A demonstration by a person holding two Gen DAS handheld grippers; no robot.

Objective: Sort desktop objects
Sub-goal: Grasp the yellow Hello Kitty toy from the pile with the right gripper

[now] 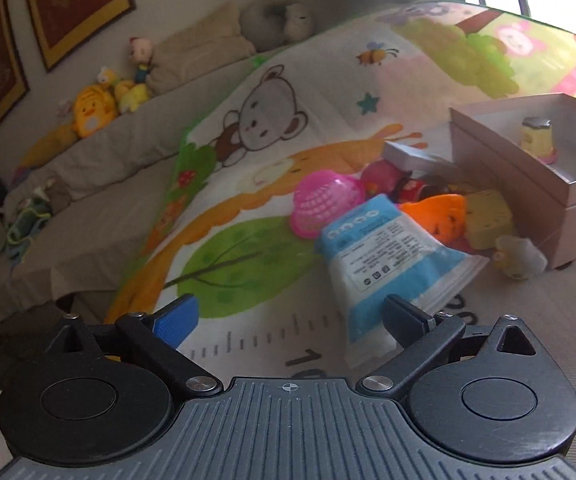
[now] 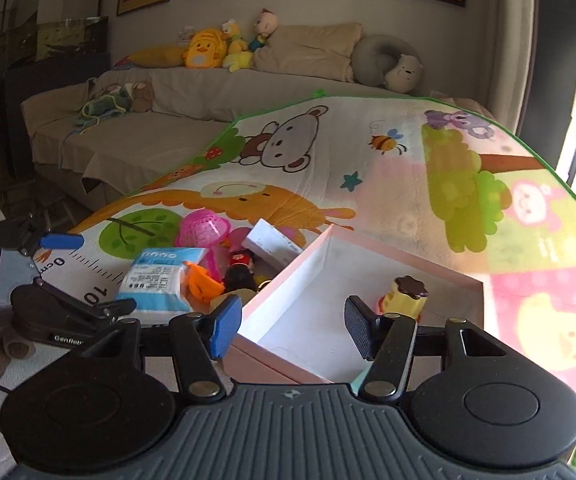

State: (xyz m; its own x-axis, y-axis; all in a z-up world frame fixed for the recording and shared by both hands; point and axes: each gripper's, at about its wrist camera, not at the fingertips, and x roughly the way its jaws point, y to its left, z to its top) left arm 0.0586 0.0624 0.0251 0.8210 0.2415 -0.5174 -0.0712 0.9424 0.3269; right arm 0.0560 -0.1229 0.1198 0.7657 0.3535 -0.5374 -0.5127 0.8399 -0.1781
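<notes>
A pile of objects lies on the cartoon play mat (image 1: pixel 272 92): a blue-and-white packet (image 1: pixel 380 256), a pink strainer (image 1: pixel 324 202), an orange toy (image 1: pixel 436 216), a yellow sponge block (image 1: pixel 488 220) and a small white box (image 1: pixel 412 156). My left gripper (image 1: pixel 292 320) is open, its right finger beside the packet's near end. A pink open box (image 2: pixel 368 280) holds a small yellow toy with a brown top (image 2: pixel 406 294). My right gripper (image 2: pixel 292 326) is open and empty over the box's near corner. The left gripper also shows in the right wrist view (image 2: pixel 88 276).
A beige sofa (image 2: pixel 168 120) with plush toys (image 2: pixel 204 50) and cushions stands behind the mat. A clear small toy (image 1: pixel 518 258) lies by the box's near corner. Framed pictures hang on the wall. A dark cabinet (image 2: pixel 48 64) stands at the far left.
</notes>
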